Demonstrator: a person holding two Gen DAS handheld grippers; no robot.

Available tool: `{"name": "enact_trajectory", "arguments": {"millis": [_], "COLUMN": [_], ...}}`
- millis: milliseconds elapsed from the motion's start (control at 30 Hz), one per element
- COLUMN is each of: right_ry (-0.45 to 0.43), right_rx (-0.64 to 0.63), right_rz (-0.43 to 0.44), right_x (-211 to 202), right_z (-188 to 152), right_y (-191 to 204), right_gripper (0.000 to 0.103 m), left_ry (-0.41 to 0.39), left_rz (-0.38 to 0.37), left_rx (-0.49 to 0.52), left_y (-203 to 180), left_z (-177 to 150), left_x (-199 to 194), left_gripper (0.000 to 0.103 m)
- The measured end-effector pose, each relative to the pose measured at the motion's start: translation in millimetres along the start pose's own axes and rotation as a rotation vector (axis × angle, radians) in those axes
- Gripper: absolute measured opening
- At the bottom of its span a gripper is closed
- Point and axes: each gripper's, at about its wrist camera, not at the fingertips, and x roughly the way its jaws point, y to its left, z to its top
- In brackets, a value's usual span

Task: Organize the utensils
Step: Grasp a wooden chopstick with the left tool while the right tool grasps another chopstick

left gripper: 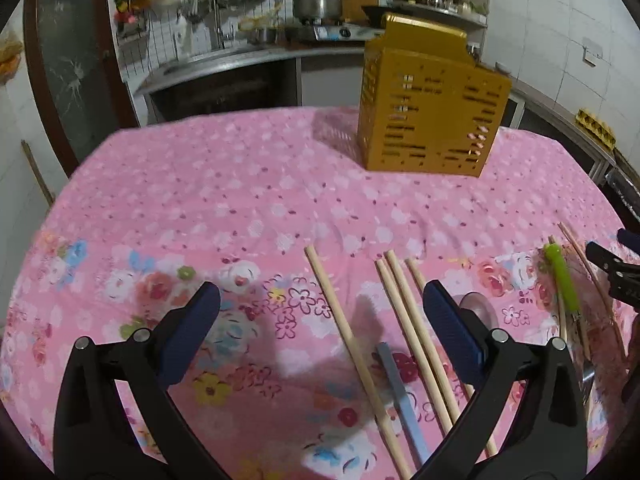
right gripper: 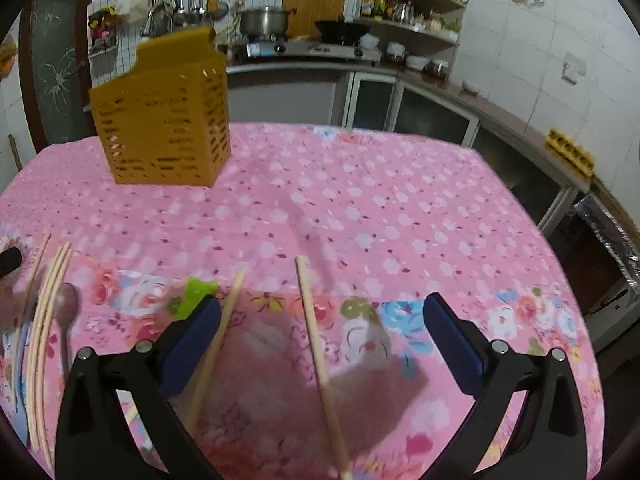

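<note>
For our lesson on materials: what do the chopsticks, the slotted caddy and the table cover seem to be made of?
Chopsticks: probably bare wood or bamboo, pale tan and matte.
Slotted caddy: likely moulded plastic, uniform mustard colour with neat punched slots.
Table cover: fabric, pink floral print with soft wrinkles.

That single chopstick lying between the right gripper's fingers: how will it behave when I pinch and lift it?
The chopstick looks thin and wooden, so probably stiff and light. It seems rounded and may roll on the tablecloth. Being long, it may pivot if pinched off-centre.
</note>
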Motion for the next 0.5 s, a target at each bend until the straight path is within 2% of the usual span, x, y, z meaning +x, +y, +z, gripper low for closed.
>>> {"name": "enact_trajectory", "arguments": {"millis": [100, 167, 300, 400, 467, 500], "right_ry": [0.020, 0.045, 0.079, 0.084, 0.087, 0.090], "right_rx": [0.007, 0.011, 0.021, 0.005, 0.000, 0.001], "right_rz": [0.001, 0.015, 0.054, 0.065, 0.071, 0.076], "right_x": [12, 22, 34, 36, 37, 38], "right_z": [1, 1, 1, 2, 3, 5], "right_y": [-5, -7, -10, -8, -7, -7], "right_gripper": [0.092, 0.081, 0.066, 0.059, 0.049, 0.047], "left_ry": [0.018, 0.021, 0.041, 0.056, 0.078, 0.088], "left_rz": [0.000, -0.003, -0.002, 0.004, -0.008, -0.022], "left_rx": [-0.001, -0.009, -0.020, -0.009, -0.004, -0.007], "left_y": [1, 4, 5, 3, 1, 0], "left_z": [0, -1, 1, 2, 3, 5], "left_x": [7, 8, 11, 16, 20, 22], "left_gripper": [0.098, 0.098, 0.097, 0.086, 0.073, 0.071]}}
